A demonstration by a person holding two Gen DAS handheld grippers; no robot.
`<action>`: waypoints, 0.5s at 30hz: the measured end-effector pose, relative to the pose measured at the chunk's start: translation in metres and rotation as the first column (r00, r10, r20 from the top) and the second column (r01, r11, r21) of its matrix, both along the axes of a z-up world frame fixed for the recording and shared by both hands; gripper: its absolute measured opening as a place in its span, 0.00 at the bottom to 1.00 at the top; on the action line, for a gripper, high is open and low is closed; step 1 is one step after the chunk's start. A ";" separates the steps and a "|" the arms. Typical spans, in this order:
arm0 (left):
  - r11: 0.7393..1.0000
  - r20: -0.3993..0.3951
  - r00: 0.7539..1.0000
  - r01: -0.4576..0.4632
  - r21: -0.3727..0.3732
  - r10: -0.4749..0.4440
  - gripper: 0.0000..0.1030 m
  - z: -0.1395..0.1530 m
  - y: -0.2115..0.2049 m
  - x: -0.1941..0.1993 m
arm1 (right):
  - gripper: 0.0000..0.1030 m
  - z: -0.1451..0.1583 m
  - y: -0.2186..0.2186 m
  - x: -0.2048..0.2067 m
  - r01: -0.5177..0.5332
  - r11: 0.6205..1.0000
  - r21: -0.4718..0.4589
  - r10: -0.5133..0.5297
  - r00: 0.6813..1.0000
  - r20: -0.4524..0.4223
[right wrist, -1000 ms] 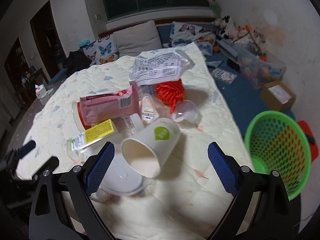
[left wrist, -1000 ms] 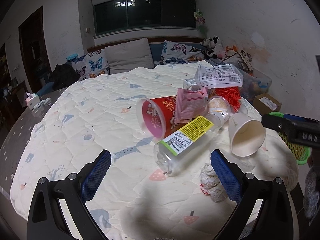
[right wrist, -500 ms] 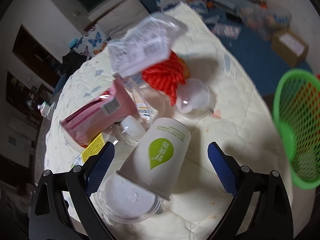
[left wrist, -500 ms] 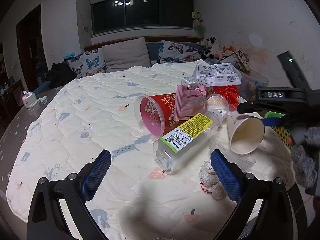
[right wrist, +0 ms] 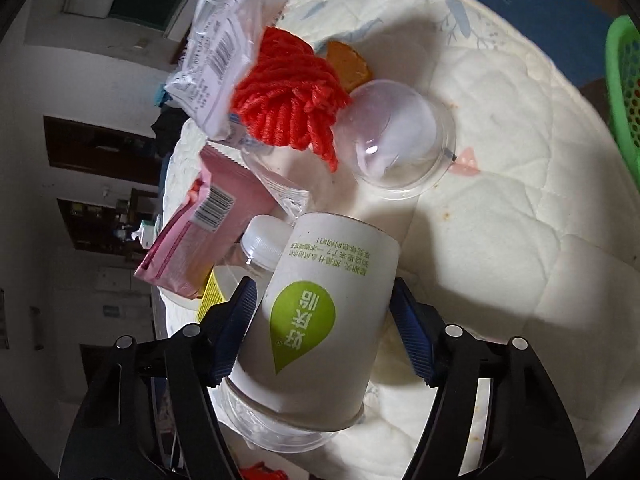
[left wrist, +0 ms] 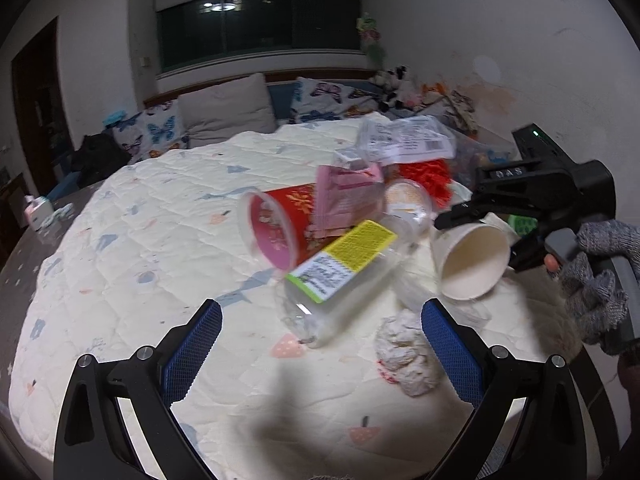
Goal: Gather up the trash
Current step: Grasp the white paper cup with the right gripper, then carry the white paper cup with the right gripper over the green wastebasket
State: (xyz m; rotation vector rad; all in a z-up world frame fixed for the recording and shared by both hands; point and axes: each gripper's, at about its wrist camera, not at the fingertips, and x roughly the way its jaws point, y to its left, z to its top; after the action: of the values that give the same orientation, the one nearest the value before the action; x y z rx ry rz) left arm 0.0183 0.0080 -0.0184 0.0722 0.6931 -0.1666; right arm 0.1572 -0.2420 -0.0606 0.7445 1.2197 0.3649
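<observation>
White paper cup [right wrist: 320, 320], green logo, lies between the right gripper's [right wrist: 326, 328] spread fingers.

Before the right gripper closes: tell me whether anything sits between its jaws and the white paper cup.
Nothing visible does. The right gripper is open with the paper cup lying between its jaws. The clear bottle lies just beside the cup's left, near that finger; contact is unclear.
</observation>
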 end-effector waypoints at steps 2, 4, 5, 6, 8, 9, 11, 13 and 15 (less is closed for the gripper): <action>0.999 -0.013 0.999 0.039 -0.009 -0.039 0.94 -0.002 -0.006 0.001 | 0.64 0.006 -0.004 -0.004 -0.003 1.000 -0.006 0.003 1.000 0.018; 0.997 -0.023 0.997 0.080 -0.018 -0.080 0.94 -0.003 -0.011 0.001 | 0.64 0.014 -0.012 -0.010 -0.004 1.000 -0.010 0.005 0.999 0.048; 0.994 -0.024 0.994 0.107 -0.020 -0.108 0.94 -0.004 -0.015 0.002 | 0.64 0.017 -0.014 -0.013 -0.002 1.000 -0.020 0.004 0.998 0.065; 0.992 -0.024 0.992 0.124 -0.018 -0.124 0.94 -0.004 -0.018 0.002 | 0.64 0.024 -0.018 -0.018 0.001 0.999 -0.039 0.002 0.996 0.087; 0.984 -0.027 0.983 0.179 -0.023 -0.179 0.93 -0.005 -0.027 0.004 | 0.64 0.028 -0.024 -0.028 0.005 0.998 -0.059 0.002 0.993 0.122; 0.981 -0.027 0.981 0.191 -0.024 -0.192 0.93 -0.005 -0.029 0.005 | 0.64 0.032 -0.027 -0.032 0.007 0.998 -0.068 0.002 0.991 0.136; 0.968 -0.040 0.968 0.247 -0.039 -0.249 0.93 -0.007 -0.034 0.008 | 0.64 0.038 -0.031 -0.040 0.011 0.996 -0.086 0.003 0.987 0.163; 0.954 -0.054 0.953 0.296 -0.047 -0.299 0.93 -0.009 -0.040 0.012 | 0.64 0.042 -0.035 -0.047 0.019 0.994 -0.106 0.001 0.983 0.184; 0.939 -0.063 0.938 0.340 -0.047 -0.342 0.93 -0.012 -0.045 0.016 | 0.64 0.046 -0.042 -0.055 0.029 0.993 -0.115 -0.005 0.979 0.203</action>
State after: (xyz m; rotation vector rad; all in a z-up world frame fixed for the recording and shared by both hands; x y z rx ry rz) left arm 0.0347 -0.0375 -0.0304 0.1539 0.7444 -0.5171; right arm 0.1025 -0.2843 -0.0147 0.6006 1.0333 0.3430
